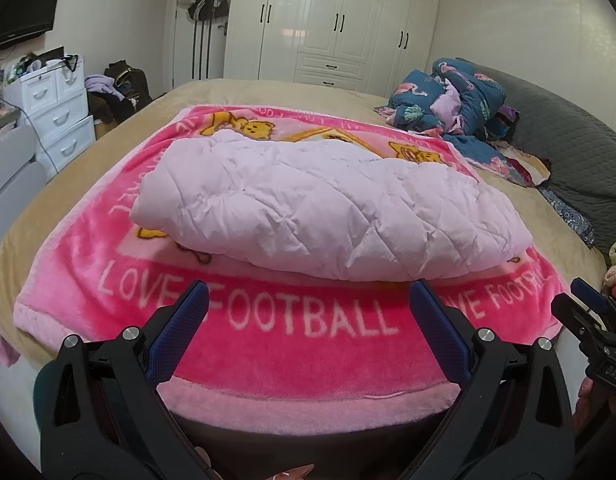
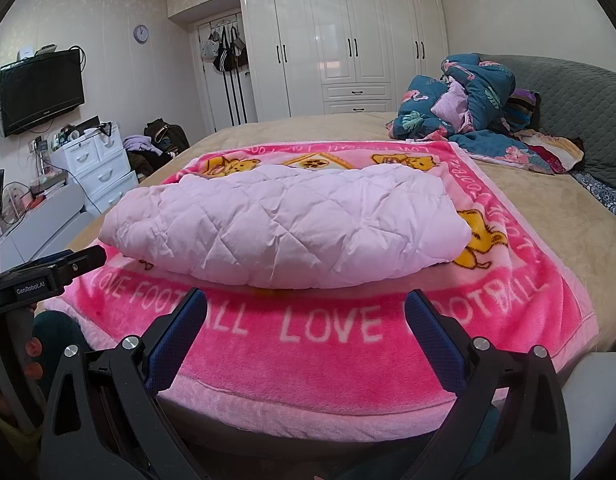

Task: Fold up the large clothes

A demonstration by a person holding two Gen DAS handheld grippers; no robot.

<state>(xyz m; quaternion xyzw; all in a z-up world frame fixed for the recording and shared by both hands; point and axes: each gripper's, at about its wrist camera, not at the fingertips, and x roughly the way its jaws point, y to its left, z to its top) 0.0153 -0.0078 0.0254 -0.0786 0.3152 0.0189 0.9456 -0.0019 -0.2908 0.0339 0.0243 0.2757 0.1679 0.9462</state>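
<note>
Left gripper (image 1: 308, 300): jaws spread wide, nothing between the blue pads (image 1: 196, 304), held just off the near edge of the pink blanket (image 1: 308, 360). Right gripper (image 2: 306, 308): same state, jaws wide apart and empty, also at the near edge; it shows at the right margin of the left wrist view, and the left gripper shows at the left margin of the right wrist view. The two stand side by side, close together.

Task item: pale pink quilted garment (image 1: 319, 212), already lying as a thick, roughly rectangular bundle on the middle of the blanket, which lies on the tan bed (image 1: 268, 92). Its rounded near edge sits just beyond both sets of fingertips, not touching them.

Judgement: the fold looks mostly done; one more halving or a final tidy may remain. To do it well, each gripper should take one near corner, biting through all layers so the puffy filling does not slip, lift together at even height, carry across and lay edge to edge. Risk: pinching the blanket pile along with the garment.

Writing, left to right: "GenRobot.AI" on the left gripper body in the right wrist view; "LOVE FOOTBALL" repeated in white along the blanket border; "DA3", or close to it, on the right gripper in the left wrist view. The TV (image 2: 42, 92) logo is too small to read.
</note>
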